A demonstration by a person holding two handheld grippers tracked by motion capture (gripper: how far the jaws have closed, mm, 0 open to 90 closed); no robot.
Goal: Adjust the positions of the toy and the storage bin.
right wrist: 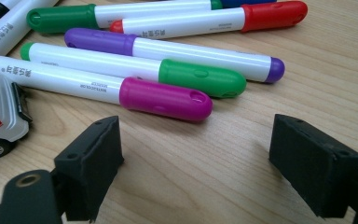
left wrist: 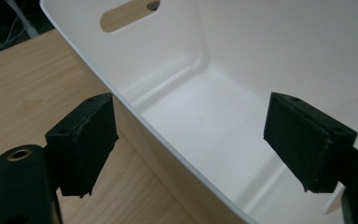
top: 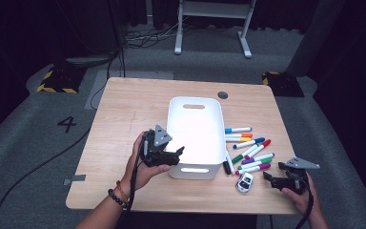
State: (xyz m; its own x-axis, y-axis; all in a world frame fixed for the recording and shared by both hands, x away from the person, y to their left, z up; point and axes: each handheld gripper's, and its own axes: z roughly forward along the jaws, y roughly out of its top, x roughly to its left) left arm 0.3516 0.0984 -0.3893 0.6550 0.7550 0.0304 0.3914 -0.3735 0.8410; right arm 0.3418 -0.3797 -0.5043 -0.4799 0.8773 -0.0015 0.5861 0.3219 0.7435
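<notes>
Markers (top: 249,150) lie in a bunch on the table, just right of the white bin (top: 194,164), waiting to go in. The right gripper (right wrist: 193,163) sits low with jaws apart and empty; it should pinch the pink marker (right wrist: 102,91) around its middle. A toy car (top: 244,182) sits close by, so go carefully. The left gripper (left wrist: 189,140) hangs spread and empty over the bin's rim.

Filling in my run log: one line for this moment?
left claw: open, astride bin wall | right claw: open, facing magenta marker | bin: empty
</notes>
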